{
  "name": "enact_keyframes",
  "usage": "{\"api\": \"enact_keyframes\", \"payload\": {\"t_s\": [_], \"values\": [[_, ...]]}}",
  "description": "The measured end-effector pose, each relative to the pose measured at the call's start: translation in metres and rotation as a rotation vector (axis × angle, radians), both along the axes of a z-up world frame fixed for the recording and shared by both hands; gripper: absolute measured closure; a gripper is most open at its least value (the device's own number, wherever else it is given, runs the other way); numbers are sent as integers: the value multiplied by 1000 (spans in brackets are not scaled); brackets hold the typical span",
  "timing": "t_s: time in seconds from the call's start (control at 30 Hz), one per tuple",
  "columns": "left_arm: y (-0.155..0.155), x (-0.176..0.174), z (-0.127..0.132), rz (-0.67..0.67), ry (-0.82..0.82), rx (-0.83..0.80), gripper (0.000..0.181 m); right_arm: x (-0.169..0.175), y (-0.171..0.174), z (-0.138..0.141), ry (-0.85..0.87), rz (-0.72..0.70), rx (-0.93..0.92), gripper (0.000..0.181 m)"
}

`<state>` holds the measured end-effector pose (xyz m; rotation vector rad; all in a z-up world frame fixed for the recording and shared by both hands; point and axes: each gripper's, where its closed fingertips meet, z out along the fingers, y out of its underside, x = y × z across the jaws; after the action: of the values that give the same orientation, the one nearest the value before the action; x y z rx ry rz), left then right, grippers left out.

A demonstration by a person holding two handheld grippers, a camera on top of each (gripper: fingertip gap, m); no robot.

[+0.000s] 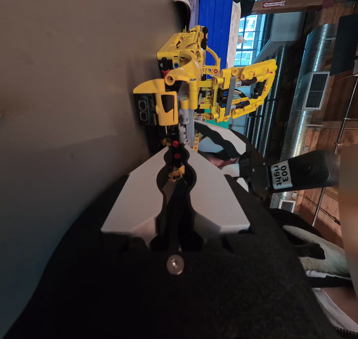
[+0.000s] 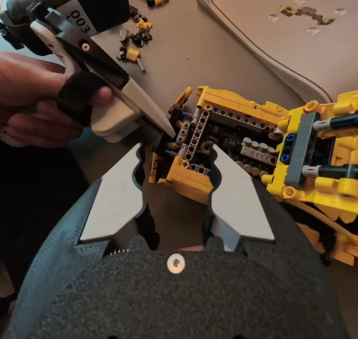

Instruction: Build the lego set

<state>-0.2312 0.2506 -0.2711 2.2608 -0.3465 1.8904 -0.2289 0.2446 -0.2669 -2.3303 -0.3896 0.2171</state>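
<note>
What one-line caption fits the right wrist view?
Open right tongs hover at the yellow plastic brick vehicle while left tongs touch its rear.

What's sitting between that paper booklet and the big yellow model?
Only bare grey table lies between the booklet and the yellow model, seen in the right wrist view.

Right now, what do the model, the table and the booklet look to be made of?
Model: hard moulded plastic, glossy yellow with grey and black beams, judging by its highlights and pin holes. Table: smooth matte grey-brown top, probably laminate; the look leaves it open. Booklet: paper, with stacked page edges showing along its side.
</note>
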Motion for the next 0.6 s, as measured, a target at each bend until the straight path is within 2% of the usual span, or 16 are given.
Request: {"api": "enact_keyframes", "payload": {"t_s": [0.13, 0.23, 0.33, 0.47, 0.53, 0.6], "values": [[1, 0, 0, 14, -9, -16, 173, 3, 2, -5, -18, -36, -67, 128], [1, 1, 1, 12, -16, -15, 173, 0, -2, -6, -24, -23, -135, 123], [-1, 2, 2, 5, -26, -16, 173, 4, -6, -6, -75, -42, -197, 130], [-3, 4, 3, -16, -43, -15, 173, 2, -12, -9, -91, -52, -308, 131], [-6, 5, 4, -33, -57, -15, 173, -1, -15, -21, -91, -54, -391, 116], [-9, 6, 5, -48, -66, -17, 173, 2, -14, -22, -134, -70, -408, 120]]}}
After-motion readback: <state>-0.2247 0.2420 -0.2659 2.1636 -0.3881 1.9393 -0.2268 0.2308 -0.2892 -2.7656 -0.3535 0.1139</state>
